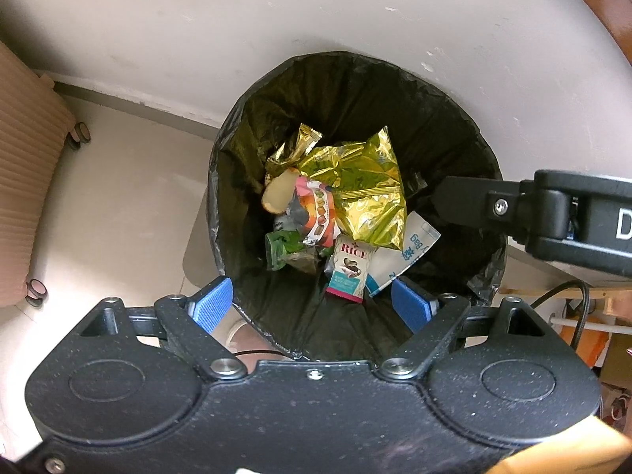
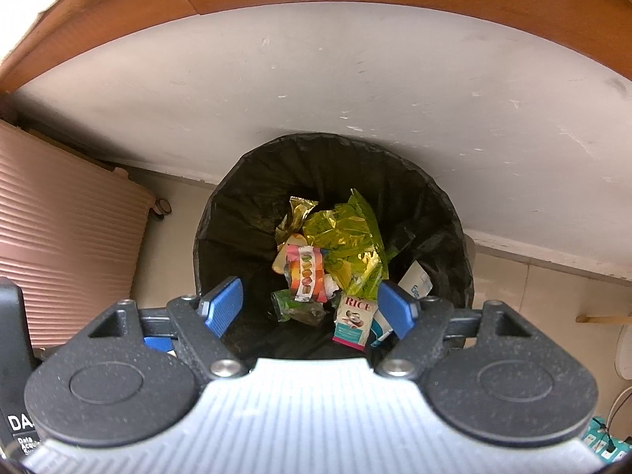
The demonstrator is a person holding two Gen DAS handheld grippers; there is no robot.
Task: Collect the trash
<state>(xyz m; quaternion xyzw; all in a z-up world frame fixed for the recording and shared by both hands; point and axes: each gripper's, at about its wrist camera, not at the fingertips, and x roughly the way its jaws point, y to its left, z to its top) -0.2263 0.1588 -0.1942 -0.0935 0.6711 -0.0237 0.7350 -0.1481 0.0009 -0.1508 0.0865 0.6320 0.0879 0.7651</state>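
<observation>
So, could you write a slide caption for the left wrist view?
Left gripper, open, above black-lined bin of snack wrappers.

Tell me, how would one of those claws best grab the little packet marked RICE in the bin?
Probably from straight above, pinching the RICE packet across its narrow width near the upper edge. It lies flat and uncovered on top of the trash, near the liner wall, beside the white bag.

Left gripper point(image 1: 312, 304) pointing steeply down, fingers spread wide, right gripper point(image 2: 310, 304) likewise, both empty

Both wrist views steeply down, close above one lined bin point(image 1: 355, 79).
</observation>
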